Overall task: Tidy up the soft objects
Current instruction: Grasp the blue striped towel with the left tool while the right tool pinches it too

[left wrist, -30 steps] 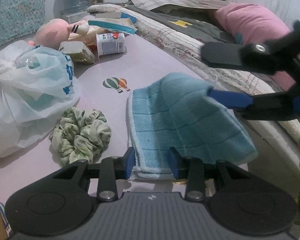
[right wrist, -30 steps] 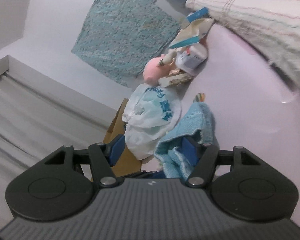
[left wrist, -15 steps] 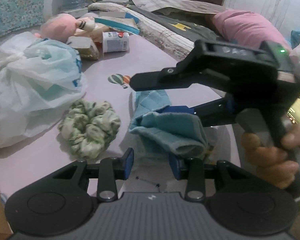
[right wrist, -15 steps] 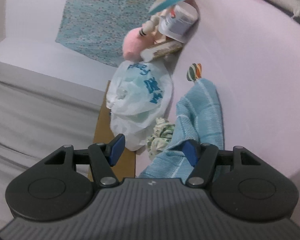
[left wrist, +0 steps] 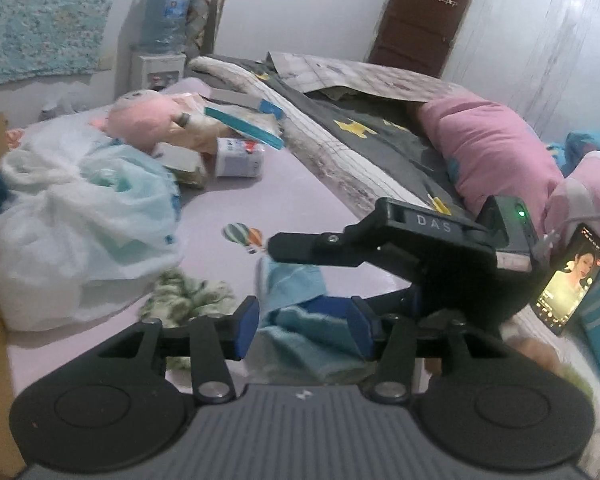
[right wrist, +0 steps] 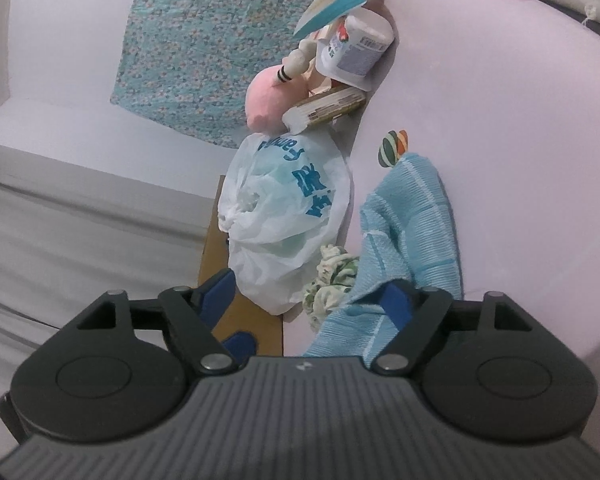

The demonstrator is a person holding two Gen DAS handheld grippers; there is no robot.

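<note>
Pale lilac sheeting covers the bed where everything lies, with a small striped balloon print on it. Just below that print sits the light blue ribbed towel, bunched and partly folded over itself. The left tongs hover over its near edge with the cloth between their blue pads, jaws opening and not pressing it. The right tongs reach in from the side, jaws opening wide too; one blue pad lies against the towel's fold, the other stands clear. Just beside the towel is a green-and-white crumpled scrunchie, then a white plastic bag with blue print. Farther back lie a pink plush toy and a white can. A pink pillow rests on the far bedding.
</note>
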